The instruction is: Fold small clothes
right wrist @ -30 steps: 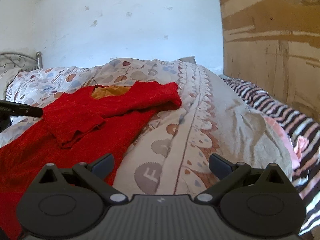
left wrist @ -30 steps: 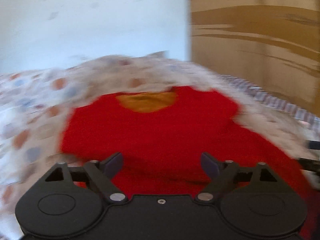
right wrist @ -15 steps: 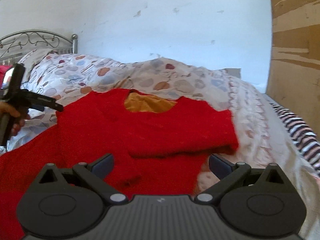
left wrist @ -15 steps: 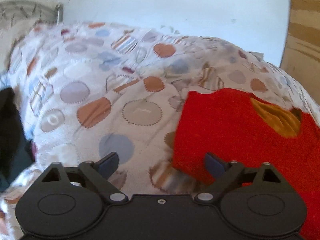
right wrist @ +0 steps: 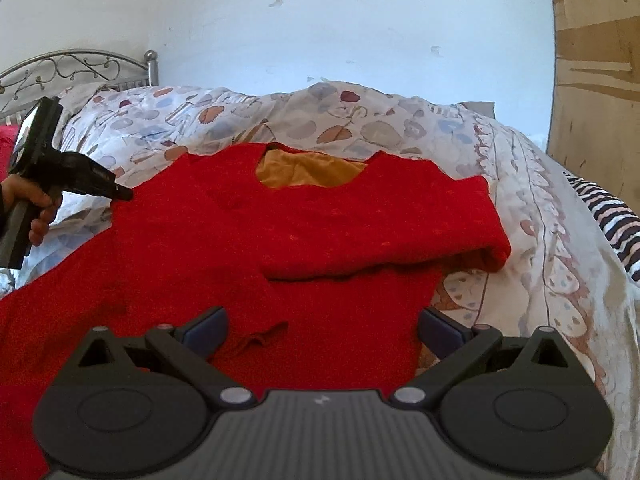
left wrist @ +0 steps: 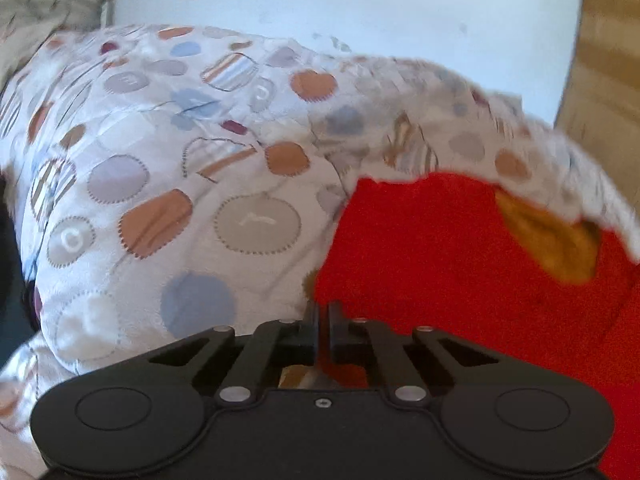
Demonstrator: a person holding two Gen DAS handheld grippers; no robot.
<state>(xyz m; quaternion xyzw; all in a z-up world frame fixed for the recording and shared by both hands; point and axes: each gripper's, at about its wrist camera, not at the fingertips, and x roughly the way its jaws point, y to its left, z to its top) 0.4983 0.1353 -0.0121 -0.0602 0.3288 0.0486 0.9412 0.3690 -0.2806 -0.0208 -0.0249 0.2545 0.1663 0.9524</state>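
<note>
A red knitted sweater point(right wrist: 280, 240) with an orange lining at the neck lies flat on the patterned duvet point(right wrist: 360, 120), its right sleeve folded across the chest. My left gripper point(left wrist: 323, 312) is shut on the sweater's left edge point(left wrist: 440, 264); it also shows in the right wrist view point(right wrist: 120, 193) at the sweater's left shoulder edge, held by a hand. My right gripper point(right wrist: 322, 326) is open and empty, just above the sweater's lower body.
A metal headboard point(right wrist: 80, 66) stands at the back left against a white wall. A wooden panel point(right wrist: 596, 60) rises at the right. A striped cloth point(right wrist: 608, 216) lies at the bed's right edge. A dark item point(left wrist: 8, 280) sits at the far left.
My left gripper swung left to the sweater's left edge and closed on it. My right gripper swung left from the duvet to over the sweater's lower body, still open.
</note>
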